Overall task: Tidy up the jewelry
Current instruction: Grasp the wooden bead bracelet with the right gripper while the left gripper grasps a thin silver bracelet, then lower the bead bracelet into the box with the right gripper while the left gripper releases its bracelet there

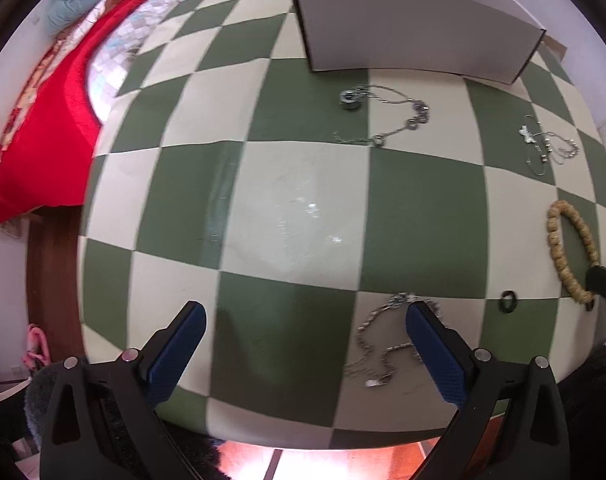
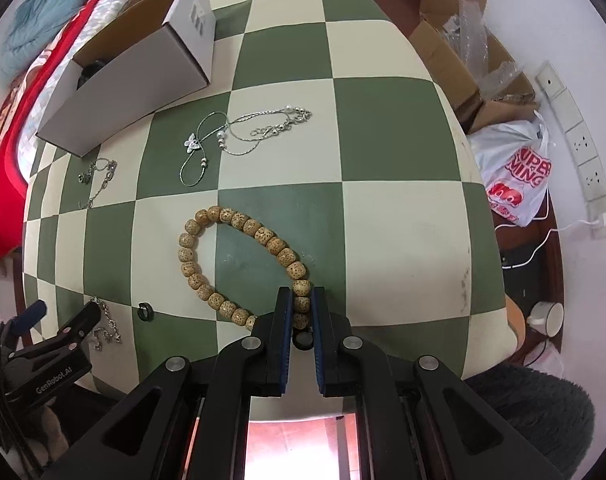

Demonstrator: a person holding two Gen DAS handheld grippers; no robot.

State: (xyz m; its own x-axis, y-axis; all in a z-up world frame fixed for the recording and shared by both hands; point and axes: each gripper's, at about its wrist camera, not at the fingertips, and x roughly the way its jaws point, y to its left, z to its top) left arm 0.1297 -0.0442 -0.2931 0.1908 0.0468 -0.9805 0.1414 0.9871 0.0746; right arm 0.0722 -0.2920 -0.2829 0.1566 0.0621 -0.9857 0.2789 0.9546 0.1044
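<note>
I find my right gripper (image 2: pixel 302 300) pinching the tan speckled wooden-bead bracelet (image 2: pixel 207 220) at the beads nearest the tabletop's near edge; its two blue-lined fingers (image 2: pixel 286 320) press against the strand from either side. The rest of the bracelet lies flat in an open loop on the green-and-cream checkered tabletop (image 2: pixel 383 140), reaching away from the gripper toward the centre.

My left gripper (image 1: pixel 305 316) hovers over the near edge with its blue-padded fingers (image 1: pixel 175 356) spread wide and nothing between them. The right finger lies over a thick silver link chain (image 1: pixel 379 344), which sits heaped close to the near edge. A small black ring (image 1: pixel 508 301) lies flat just beside that chain, between it and the bracelet.

Toward the far edge I note an open white cardboard box (image 2: pixel 143 64) with a dark object inside that I cannot identify. Near its front wall lies a silver charm chain with ring links (image 1: pixel 387 116). A thin silver necklace with a butterfly pendant and pearl beads (image 2: pixel 239 132) lies spread near the centre, apart from the box.

Off the tabletop, red bedding (image 1: pixel 43 128) lies beyond the left edge, and brown cartons (image 2: pixel 455 52) and a white printed plastic bag (image 2: pixel 519 176) beyond the right edge.
</note>
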